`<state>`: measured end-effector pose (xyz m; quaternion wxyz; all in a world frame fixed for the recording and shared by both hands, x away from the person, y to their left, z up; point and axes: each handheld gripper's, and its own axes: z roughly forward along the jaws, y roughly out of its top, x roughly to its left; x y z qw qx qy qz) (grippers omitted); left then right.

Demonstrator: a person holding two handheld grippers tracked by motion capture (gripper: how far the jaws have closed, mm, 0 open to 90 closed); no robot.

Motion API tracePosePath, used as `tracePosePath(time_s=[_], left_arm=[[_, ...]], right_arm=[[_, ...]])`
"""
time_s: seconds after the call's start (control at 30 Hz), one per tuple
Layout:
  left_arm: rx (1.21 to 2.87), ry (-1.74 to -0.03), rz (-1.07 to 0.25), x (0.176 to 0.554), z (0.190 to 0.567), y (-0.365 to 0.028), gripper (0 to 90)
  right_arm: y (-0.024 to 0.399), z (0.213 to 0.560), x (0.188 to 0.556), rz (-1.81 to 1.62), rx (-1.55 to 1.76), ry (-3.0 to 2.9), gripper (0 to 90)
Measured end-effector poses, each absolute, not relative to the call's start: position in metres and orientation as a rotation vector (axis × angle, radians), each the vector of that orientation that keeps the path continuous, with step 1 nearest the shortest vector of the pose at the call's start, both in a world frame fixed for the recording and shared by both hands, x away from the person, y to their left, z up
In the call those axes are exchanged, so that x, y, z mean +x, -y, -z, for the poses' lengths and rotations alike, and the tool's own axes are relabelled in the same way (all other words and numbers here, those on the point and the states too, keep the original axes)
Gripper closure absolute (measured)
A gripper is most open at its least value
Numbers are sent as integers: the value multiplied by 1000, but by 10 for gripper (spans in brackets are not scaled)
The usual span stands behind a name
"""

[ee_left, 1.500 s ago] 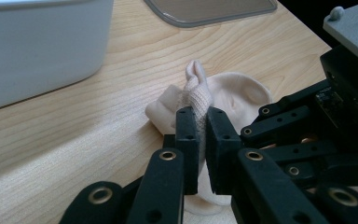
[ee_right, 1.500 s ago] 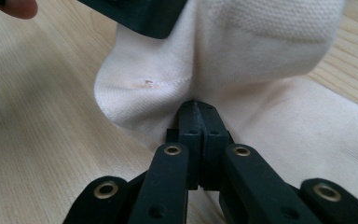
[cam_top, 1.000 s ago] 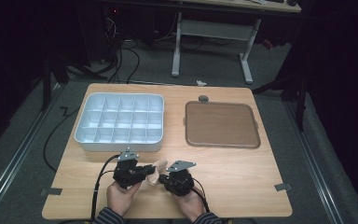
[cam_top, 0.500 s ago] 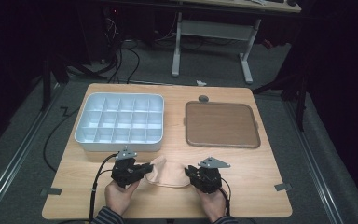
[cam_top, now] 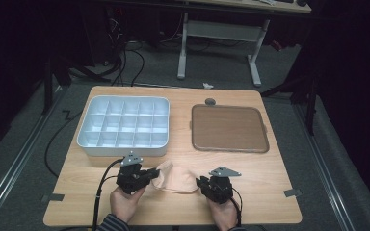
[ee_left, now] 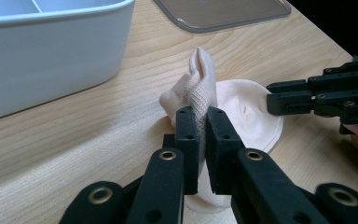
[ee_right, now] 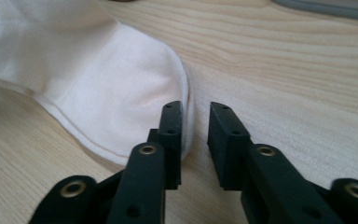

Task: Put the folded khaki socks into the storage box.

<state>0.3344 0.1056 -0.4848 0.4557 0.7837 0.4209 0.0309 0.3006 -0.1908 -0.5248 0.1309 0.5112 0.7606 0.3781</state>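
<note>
Sock [cam_top: 176, 179], pale peach, lying on the near part of the wooden table [cam_top: 270, 168], stretched between the two grippers in the high view. Left gripper [cam_top: 147, 176], held in the person's left hand [cam_top: 124, 202], is clamped on the ribbed cuff end of the sock; in the left gripper view the cuff [ee_left: 199, 93] stands up between the two jaws, which press on it from both sides. Right gripper [cam_top: 201, 184] sits at the sock's other end; its jaws have just been closing a little, and in the right gripper view a narrow gap remains between them, with the sock's rounded edge [ee_right: 186, 100] at the gap and just beside one jaw, not pinched. White divided box [cam_top: 124, 126] and brown tray [cam_top: 229, 128] lie farther back on the table, well apart from the sock.
</note>
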Motion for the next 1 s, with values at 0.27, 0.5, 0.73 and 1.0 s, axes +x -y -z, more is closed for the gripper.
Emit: tracePosePath(time_s=[0.27, 0.5, 0.73, 1.0], left_arm=[[1935, -1026, -72, 334, 484, -101, 848], [1956, -989, -77, 332, 483, -91, 848], [1970, -969, -80, 332, 481, -87, 848], [1986, -940, -75, 334, 479, -74, 847]], right_arm=[[190, 529, 300, -1106, 1476, -2217, 856], [185, 529, 302, -1096, 1459, -2223, 863], [184, 529, 304, -1097, 1457, -2224, 863], [180, 530, 308, -1099, 1444, -2232, 862]])
